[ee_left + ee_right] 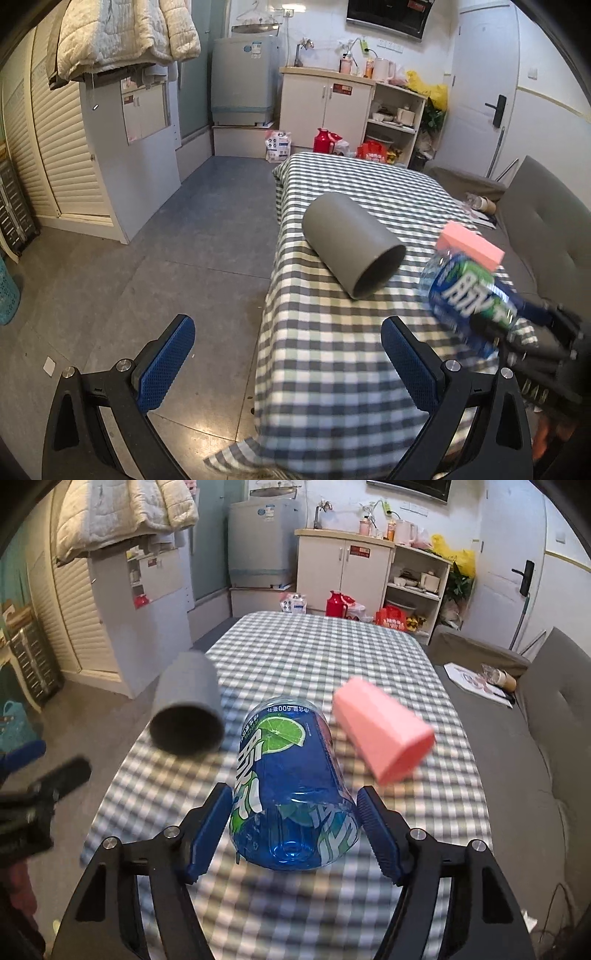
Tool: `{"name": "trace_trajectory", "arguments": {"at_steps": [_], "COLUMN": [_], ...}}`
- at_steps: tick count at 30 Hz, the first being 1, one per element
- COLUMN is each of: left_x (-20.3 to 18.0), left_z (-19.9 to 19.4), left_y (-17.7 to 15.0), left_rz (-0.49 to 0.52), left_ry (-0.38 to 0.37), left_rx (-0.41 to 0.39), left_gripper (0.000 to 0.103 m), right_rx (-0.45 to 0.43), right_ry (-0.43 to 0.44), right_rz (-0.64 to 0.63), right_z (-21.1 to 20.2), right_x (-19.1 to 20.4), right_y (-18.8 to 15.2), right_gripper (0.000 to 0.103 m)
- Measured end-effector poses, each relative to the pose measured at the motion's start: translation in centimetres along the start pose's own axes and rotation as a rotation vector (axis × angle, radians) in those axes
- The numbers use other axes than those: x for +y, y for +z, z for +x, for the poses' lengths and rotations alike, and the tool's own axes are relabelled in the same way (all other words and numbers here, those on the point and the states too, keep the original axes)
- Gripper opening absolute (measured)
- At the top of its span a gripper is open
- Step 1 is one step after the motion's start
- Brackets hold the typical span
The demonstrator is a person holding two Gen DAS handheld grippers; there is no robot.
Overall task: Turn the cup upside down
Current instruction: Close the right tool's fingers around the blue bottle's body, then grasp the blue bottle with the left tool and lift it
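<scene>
A grey cup (352, 245) lies on its side on the checked tablecloth (332, 350), its mouth toward me; it also shows in the right wrist view (188, 710). A pink cup (384, 727) lies on its side too, partly seen in the left wrist view (469, 245). My right gripper (293, 830) is shut on a blue cut-off bottle cup (291, 782), held tilted above the table; it also shows in the left wrist view (469, 295). My left gripper (288, 365) is open and empty, short of the grey cup, over the table's left edge.
The table's left edge drops to a grey tiled floor (166, 258). A grey sofa (546, 720) runs along the table's right side. Cabinets (325, 99), a washing machine (243, 81) and a red jug (323, 140) stand beyond the far end.
</scene>
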State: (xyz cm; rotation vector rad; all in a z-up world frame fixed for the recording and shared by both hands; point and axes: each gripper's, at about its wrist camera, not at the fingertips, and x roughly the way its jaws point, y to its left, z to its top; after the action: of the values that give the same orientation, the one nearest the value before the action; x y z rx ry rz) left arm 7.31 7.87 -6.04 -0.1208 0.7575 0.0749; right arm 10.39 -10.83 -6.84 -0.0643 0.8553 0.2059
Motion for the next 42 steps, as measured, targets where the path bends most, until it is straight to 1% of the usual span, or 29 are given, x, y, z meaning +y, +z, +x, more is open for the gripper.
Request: {"name": "trace_trajectory", "arguments": {"at_steps": [3,6,11,14,15,16,18,21,25,28,30,33,37,40,42], "left_x": [-0.4,-0.8,-1.3,-1.8,-1.9,-2.0,-2.5,-3.4,-5.2,-7.4,-9.1,-11.5,-13.8,-14.8,-15.4], "left_z": [-1.1,-1.9,-2.8,-3.0,-3.0,-3.0,-3.0,-3.2,-3.0,-2.5,-2.1,-0.9,1.2,2.3,3.6], "left_y": [-0.2,-0.4,-0.3,-0.3,-0.2,-0.1,0.3,1.0,2.0,2.7,2.9,2.6,2.1,2.0,1.9], "left_rz": [0.013,0.016,0.019,0.017,0.015,0.013,0.012,0.019,0.025,0.027,0.047,0.084,0.113,0.131,0.141], "left_ry": [-0.006,-0.005,0.002,0.017,0.019,0.019,0.02,0.004,-0.031,-0.057,-0.078,-0.084,-0.092,-0.101,-0.097], "left_rx": [-0.003,-0.005,-0.004,0.007,0.012,0.014,0.023,0.026,0.046,0.086,0.105,0.15,0.229,0.263,0.295], "left_gripper": [0.103,0.103,0.103,0.103,0.103,0.103,0.103,0.103,0.103,0.103,0.103,0.103,0.103,0.102,0.102], "right_rx": [0.024,0.035,0.042,0.061,0.069,0.073,0.057,0.015,-0.037,-0.034,-0.036,-0.032,-0.023,-0.051,-0.053], "right_ry": [0.01,0.02,0.032,0.048,0.047,0.043,0.051,0.058,0.032,-0.015,-0.034,-0.049,-0.054,-0.051,-0.045], "right_rz": [0.006,0.006,0.025,0.044,0.046,0.048,0.052,0.06,0.073,0.086,0.093,0.111,0.138,0.156,0.165], "right_z": [-1.3,-2.0,-2.0,-1.9,-1.9,-2.0,-2.9,-4.8,-7.2,-7.8,-8.0,-7.6,-6.9,-6.6,-6.2], "right_x": [0.6,1.1,0.9,0.5,0.4,0.3,-0.1,-1.3,-3.9,-6.3,-7.7,-9.8,-11.6,-12.5,-13.0], "right_y": [-1.8,-2.9,-3.3,-3.3,-3.3,-3.2,-3.0,-2.3,-1.1,-0.2,0.0,0.0,-0.6,-0.7,-0.7], "right_gripper": [0.07,0.07,0.071,0.072,0.073,0.079,0.086,0.087,0.089,0.09,0.09,0.09,0.09,0.09,0.09]}}
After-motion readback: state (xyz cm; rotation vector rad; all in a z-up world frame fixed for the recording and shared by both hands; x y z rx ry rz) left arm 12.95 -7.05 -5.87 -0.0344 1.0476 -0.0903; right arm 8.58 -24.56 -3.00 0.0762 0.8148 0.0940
